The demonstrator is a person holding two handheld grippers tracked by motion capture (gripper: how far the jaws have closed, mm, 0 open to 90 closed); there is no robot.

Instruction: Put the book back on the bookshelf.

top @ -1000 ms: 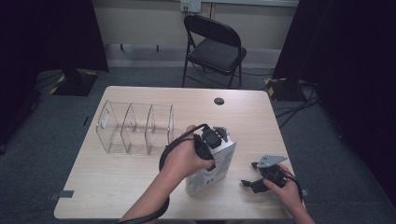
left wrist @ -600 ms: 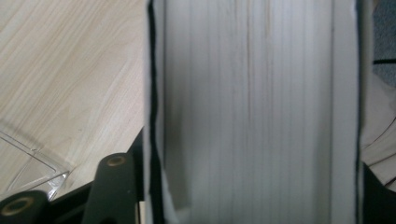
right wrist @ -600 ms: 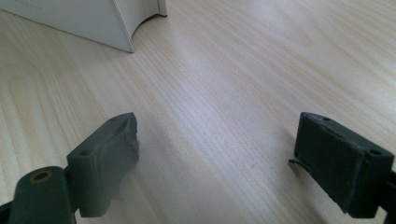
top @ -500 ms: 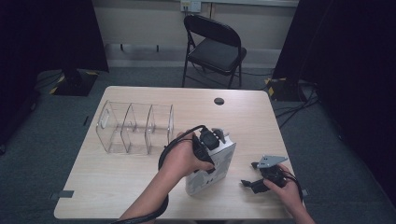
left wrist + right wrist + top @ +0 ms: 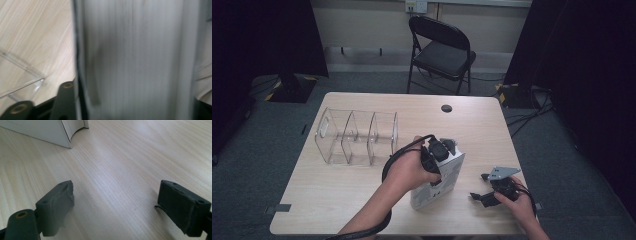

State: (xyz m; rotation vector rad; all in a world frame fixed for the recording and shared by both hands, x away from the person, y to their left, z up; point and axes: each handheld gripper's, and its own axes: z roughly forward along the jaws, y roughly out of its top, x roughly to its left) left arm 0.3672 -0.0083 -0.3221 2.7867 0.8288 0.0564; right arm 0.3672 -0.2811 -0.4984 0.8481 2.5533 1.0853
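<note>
The white box [image 5: 439, 182] stands upright on the near part of the desk [image 5: 337, 190], a little right of the middle, with its top leaning toward the far right. The left tongs [image 5: 438, 152] sit at the top of the box, and the person's left hand [image 5: 409, 170] wraps over them from the near left. In the left gripper view the box's pale side [image 5: 140, 60] fills the gap between the two black jaws from one jaw to the other, so these tongs are clamped on the box. A black cable loops from the tongs back along the left forearm.

To the right of the box, near the desk's near right corner, the right hand [image 5: 517, 205] holds the right tongs [image 5: 479, 197] low over the wood, apart from the box. In the right gripper view their jaws stand wide with only bare desk between them, and a lower corner of the box [image 5: 50, 132] shows farther off at the upper left.

Left of the box and farther back lies a clear plastic organizer [image 5: 357, 135] with several compartments; one corner of it [image 5: 22, 80] appears in the left gripper view. A small dark round cap [image 5: 446, 108] sits in the desk near its far edge. Beyond the desk a black folding chair [image 5: 442, 52] stands on the grey carpet.
</note>
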